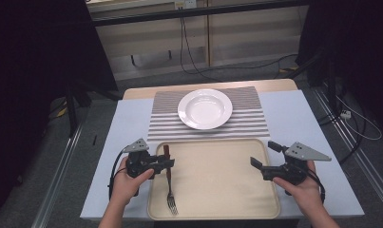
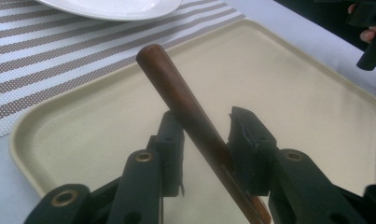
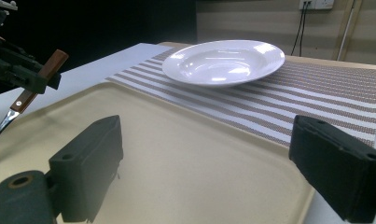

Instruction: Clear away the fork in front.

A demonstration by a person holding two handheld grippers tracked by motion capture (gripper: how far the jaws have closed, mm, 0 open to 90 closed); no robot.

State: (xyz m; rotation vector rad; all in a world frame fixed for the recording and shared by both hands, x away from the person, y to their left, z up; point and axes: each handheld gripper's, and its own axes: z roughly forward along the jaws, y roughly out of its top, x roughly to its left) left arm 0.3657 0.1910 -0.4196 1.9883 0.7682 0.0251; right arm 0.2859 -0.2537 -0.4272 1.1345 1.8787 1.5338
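A fork (image 1: pixel 169 189) with a brown wooden handle (image 2: pixel 176 88) lies along the left side of a beige tray (image 1: pixel 213 175), tines toward the near edge. My left gripper (image 1: pixel 168 164) is shut on the fork's handle, which runs slanted between the jaws in the left gripper view. In the right gripper view the fork (image 3: pixel 34 84) tilts handle-up in the left gripper (image 3: pixel 17 65). My right gripper (image 1: pixel 265 154) hovers open over the tray's right edge, jaws wide apart and nothing between them (image 3: pixel 209 140).
A white deep plate (image 1: pixel 205 109) rests on a striped placemat (image 1: pixel 246 123) just beyond the tray. A light blue cloth (image 1: pixel 293 118) covers the table. Cables and stands sit on the floor around it.
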